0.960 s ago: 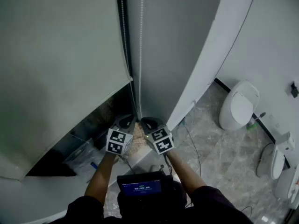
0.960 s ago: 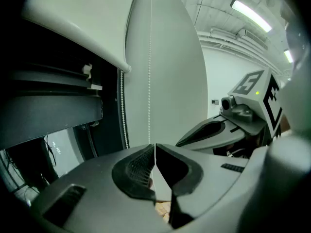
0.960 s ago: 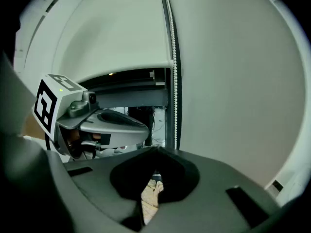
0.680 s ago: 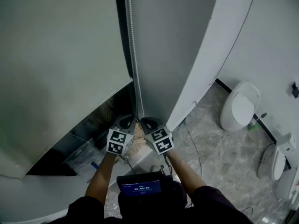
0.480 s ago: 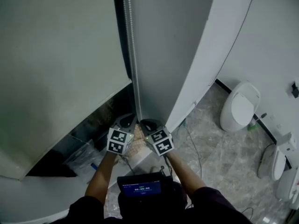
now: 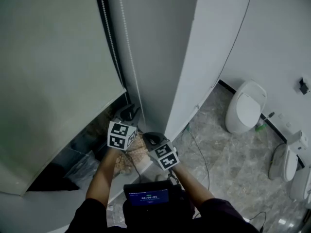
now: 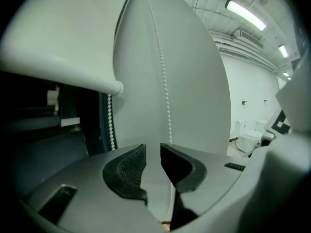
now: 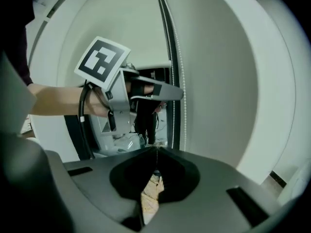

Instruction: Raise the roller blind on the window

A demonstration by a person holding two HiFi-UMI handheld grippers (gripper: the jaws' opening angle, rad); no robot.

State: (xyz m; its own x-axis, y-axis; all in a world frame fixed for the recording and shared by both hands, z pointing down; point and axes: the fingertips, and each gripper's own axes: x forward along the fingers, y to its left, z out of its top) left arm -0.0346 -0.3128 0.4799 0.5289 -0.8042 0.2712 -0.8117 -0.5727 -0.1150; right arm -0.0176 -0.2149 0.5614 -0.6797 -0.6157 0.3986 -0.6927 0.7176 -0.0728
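Note:
The pale roller blind [image 6: 53, 72] hangs at the left, its bottom bar [image 7: 73, 74] above a dark gap. A white bead chain [image 6: 127, 47] runs down beside it. My left gripper [image 6: 129, 113] is up at the chain, narrowly open. In the left gripper view the chain [image 7: 163, 81] drops behind the right-hand finger [image 7: 182, 166], not into the gap [image 7: 153, 152]. My right gripper [image 6: 151, 139] sits lower, and the chain seems to run down into it. Its jaws [image 8: 156, 154] are shut with only a thin seam; the chain [image 8: 181, 72] rises ahead of them.
A white wall panel [image 6: 194, 57] stands right of the chain. A toilet [image 6: 245, 106] and further white fixtures [image 6: 286, 154] stand on the marble floor at the right, with cables [image 6: 199, 149] across it. Clear bags [image 6: 82, 164] lie below the window. A screen device [image 6: 148, 195] hangs at my chest.
The grippers were side by side at the chain's foot; now the left one has gone up along the chain and the right one sits lower. The view has swung a little.

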